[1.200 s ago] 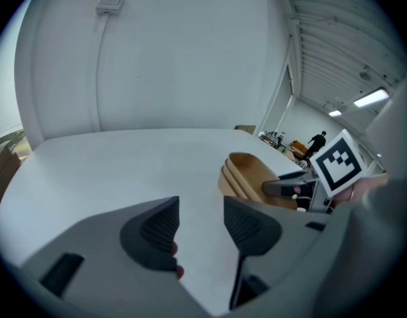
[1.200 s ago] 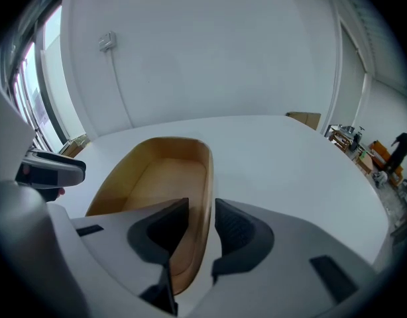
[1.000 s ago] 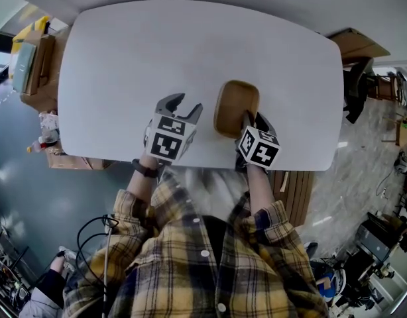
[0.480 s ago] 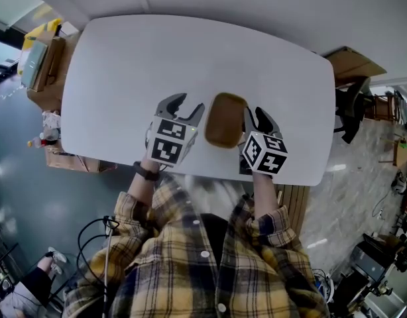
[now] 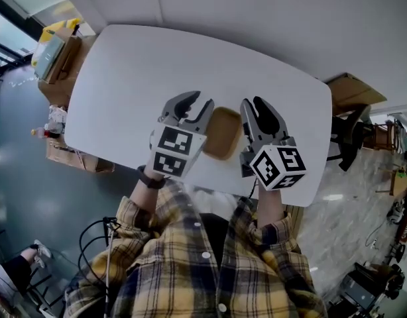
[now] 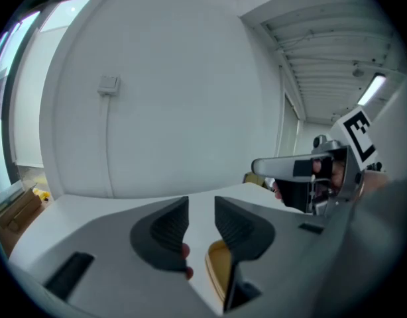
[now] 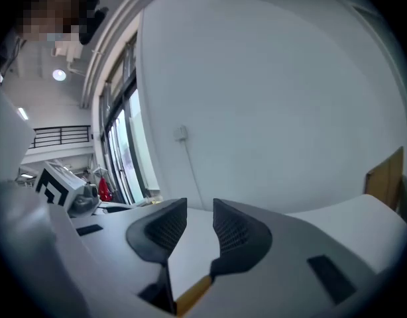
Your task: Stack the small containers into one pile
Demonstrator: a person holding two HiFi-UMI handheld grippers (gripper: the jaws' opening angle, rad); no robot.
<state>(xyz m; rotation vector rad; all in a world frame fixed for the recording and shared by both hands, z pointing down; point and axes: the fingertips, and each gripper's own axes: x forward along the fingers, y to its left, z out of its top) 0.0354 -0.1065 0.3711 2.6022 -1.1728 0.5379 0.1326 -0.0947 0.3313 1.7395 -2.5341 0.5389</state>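
A wide white surface (image 5: 124, 71) with rounded corners fills the middle of the head view, with a pale wall behind it. Below it stands the person, in a yellow-and-dark checked shirt (image 5: 203, 264), both arms reaching forward over the near edge. A brown cardboard box (image 5: 352, 88) sits on the floor off the surface's right end.

The left gripper (image 5: 193, 105) and the right gripper (image 5: 254, 108) are side by side above the near part of the surface, each with its marker cube turned towards the camera.

In the left gripper view the left gripper (image 6: 201, 207) has its fingers released. They have just been closing, yet a narrow gap remains and only the white surface shows through it. The right gripper (image 7: 199, 211) is also released in its own view, its fingers apart with nothing between them.

The brown wooden container (image 5: 223, 132) lies on the surface between the two grippers, touched by neither. Each gripper view catches only a sliver of it low in the frame — beyond and below the fingers (image 6: 217, 277) (image 7: 193, 297).
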